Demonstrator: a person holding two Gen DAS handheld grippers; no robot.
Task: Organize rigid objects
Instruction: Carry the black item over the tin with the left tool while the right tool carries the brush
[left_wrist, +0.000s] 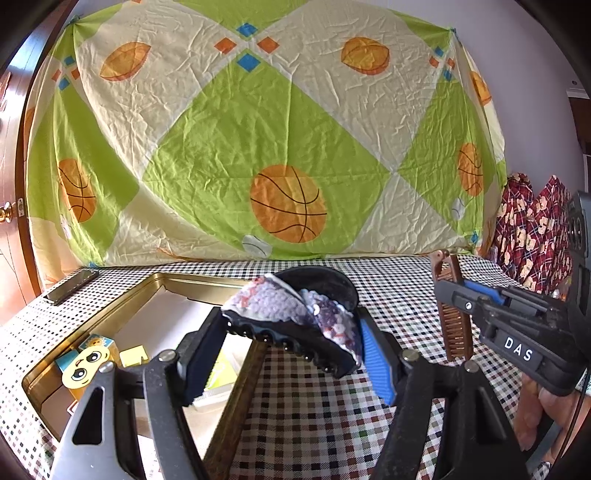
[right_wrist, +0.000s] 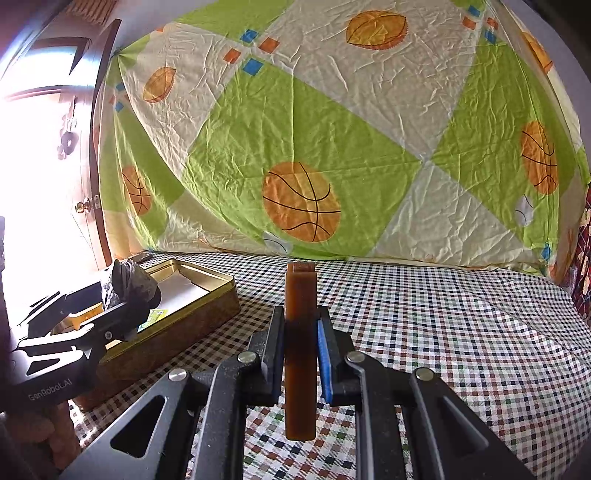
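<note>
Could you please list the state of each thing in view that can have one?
left gripper: shut on the sequined hair clip, held above the tin's edge.
right gripper: shut on the brown comb, held upright.
gold tin: open, lid off, toy blocks inside.
phone: lying flat, screen dark.

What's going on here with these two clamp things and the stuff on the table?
A person is tidying small items with a hand-held gripper in each hand. The left gripper is shut on a black sequined hair clip, held above the edge of an open gold tin with small boxes inside. The right gripper is shut on a brown comb, held upright above the checkered tablecloth. Neither item is in the tin yet.
</note>
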